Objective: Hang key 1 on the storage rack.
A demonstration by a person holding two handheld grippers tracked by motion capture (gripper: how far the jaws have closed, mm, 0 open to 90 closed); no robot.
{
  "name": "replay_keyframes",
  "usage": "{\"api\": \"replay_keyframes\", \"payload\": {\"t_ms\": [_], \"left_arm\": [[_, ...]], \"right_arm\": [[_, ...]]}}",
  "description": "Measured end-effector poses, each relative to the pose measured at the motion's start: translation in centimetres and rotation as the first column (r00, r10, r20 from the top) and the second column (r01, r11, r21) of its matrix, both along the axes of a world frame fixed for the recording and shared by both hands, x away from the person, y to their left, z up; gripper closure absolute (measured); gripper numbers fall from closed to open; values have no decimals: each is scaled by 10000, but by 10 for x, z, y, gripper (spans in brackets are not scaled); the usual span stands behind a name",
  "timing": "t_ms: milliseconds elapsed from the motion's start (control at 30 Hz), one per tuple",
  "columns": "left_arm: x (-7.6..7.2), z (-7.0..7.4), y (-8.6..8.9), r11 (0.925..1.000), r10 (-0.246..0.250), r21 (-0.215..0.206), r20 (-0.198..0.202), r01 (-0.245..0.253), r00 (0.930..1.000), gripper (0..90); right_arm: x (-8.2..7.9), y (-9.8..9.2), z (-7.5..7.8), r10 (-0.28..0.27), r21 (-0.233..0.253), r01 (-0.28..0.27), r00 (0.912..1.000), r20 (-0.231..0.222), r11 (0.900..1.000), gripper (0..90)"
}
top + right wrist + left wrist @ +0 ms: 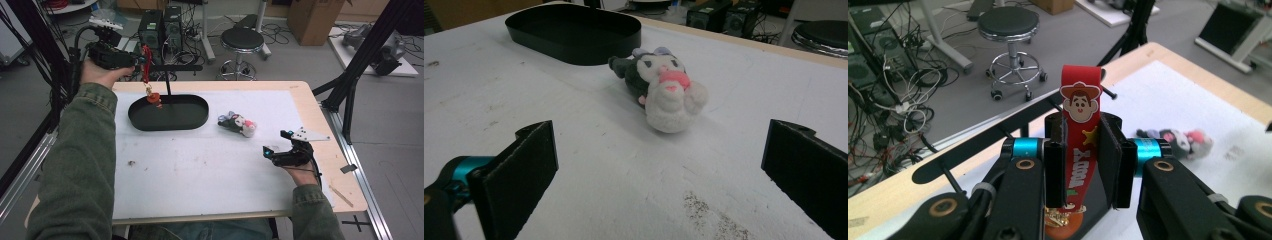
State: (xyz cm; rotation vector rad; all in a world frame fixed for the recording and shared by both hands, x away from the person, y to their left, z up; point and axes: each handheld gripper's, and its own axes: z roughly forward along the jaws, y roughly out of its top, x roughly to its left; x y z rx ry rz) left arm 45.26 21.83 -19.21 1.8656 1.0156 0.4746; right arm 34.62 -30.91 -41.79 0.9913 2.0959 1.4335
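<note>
My left gripper (140,60) is raised above the table's far left corner, shut on a red cartoon-cowboy strap (146,70). In the left gripper view the strap (1081,130) stands clamped between the jaws of that gripper (1082,172). Its orange pendant (154,99) dangles over the black oval tray (190,120). A small plush toy (238,124), grey, white and pink, lies on the white mat right of the tray. My right gripper (276,142) rests low at the table's right, open and empty; in the right gripper view the plush (663,92) lies ahead of the right gripper (664,170).
A thin black stand with a crossbar (170,68) rises just behind the tray. Beyond the table are a round stool (242,39), computer towers (161,27) with cables and a cardboard box (315,17). Black frame struts (350,87) stand at the table's right edge.
</note>
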Motion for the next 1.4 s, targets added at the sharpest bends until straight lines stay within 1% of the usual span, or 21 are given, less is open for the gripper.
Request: {"api": "replay_keyframes", "payload": {"t_ms": [33, 100, 167, 367, 400, 433, 467, 533, 600, 733, 767, 833, 900, 933, 1033, 1100, 1133, 1167, 1200, 1300, 1400], "left_arm": [[3, -2, 1, 9999, 110, 16, -173, -110, 9998, 744], [10, -7, -1, 9984, 324, 475, -383, -306, 9987, 744], [14, -10, 0, 9978, 424, 531, -492, -398, 9979, 744], [27, -14, 5, 9973, 691, 293, -434, -679, 9967, 744], [31, -15, 9, 9967, 811, -7, -407, -812, 9959, 744], [31, -15, 9, 9967, 811, -7, -407, -812, 9959, 745], [33, -15, 11, 9961, 857, -182, -343, -863, 9957, 746], [35, -15, 12, 9952, 934, -295, -135, -937, 9955, 748], [37, -15, 14, 9934, 967, -618, -26, -967, 9953, 750], [42, -14, 15, 9923, 843, -880, -300, -866, 9960, 750], [43, -13, 14, 9927, 795, -892, -282, -818, 9964, 750], [44, -10, 9, 9946, 701, -748, -211, -715, 9973, 750], [45, -7, 3, 9965, 707, -445, -54, -709, 9975, 749], [47, -6, 3, 9965, 662, -502, -30, -663, 9978, 749], [56, -8, 2, 9970, 656, -391, -336, -669, 9973, 749], [58, -8, 0, 9972, 659, -329, -350, -671, 9972, 749], [59, -8, -1, 9973, 670, -270, -366, -680, 9971, 749], [62, -8, -4, 9973, 571, -445, -486, -593, 9972, 749], [62, -8, -4, 9973, 571, -445, -486, -593, 9972, 749], [67, -8, -13, 9975, 702, -36, -535, -705, 9961, 749], [72, -12, -18, 9953, 966, 73, -554, -963, 9938, 748]], "right_arm": [[0, 0, 0, 0, 0, 0, 10000, 0, 10000, 5], [0, 0, 0, 60, 30, -60, 10000, -9, 10000, 5], [1, 0, 0, 12, 53, -12, 10000, -3, 10000, 5], [3, 1, -1, 94, 21, -94, 10000, 13, 10000, 5], [3, 2, -1, 106, -1, -106, 9999, 34, 9999, 5], [3, 2, -1, 106, -1, -106, 9999, 34, 9999, 5], [3, 2, -1, 106, -30, -106, 9999, -53, 9999, 5], [3, 2, -1, 145, -87, -145, 9999, -19, 9999, 5], [3, 2, -2, 152, -208, -153, 9999, -74, 9997, 5], [4, 1, -2, 121, -235, -123, 9999, -77, 9996, 5], [4, 1, -2, 121, -257, -123, 9999, -49, 9996, 5], [3, 2, -2, 117, -245, -120, 9999, -107, 9996, 5], [3, 3, -2, 153, -282, -155, 9998, -90, 9995, 5], [2, 3, -2, 128, -289, -131, 9999, -112, 9995, 5], [3, 3, -2, 177, -334, -177, 9998, -6, 9993, 5], [2, 3, -1, 169, -294, -172, 9998, -86, 9994, 5], [2, 3, -1, 181, -313, -180, 9998, 2, 9993, 5], [2, 3, -2, 165, -323, -168, 9998, -102, 9993, 5], [2, 3, -2, 165, -323, -168, 9998, -102, 9993, 5], [3, 3, -2, 165, -371, -170, 9998, -127, 9992, 5], [3, 4, -2, 212, -413, -214, 9998, -48, 9989, 5]]}}
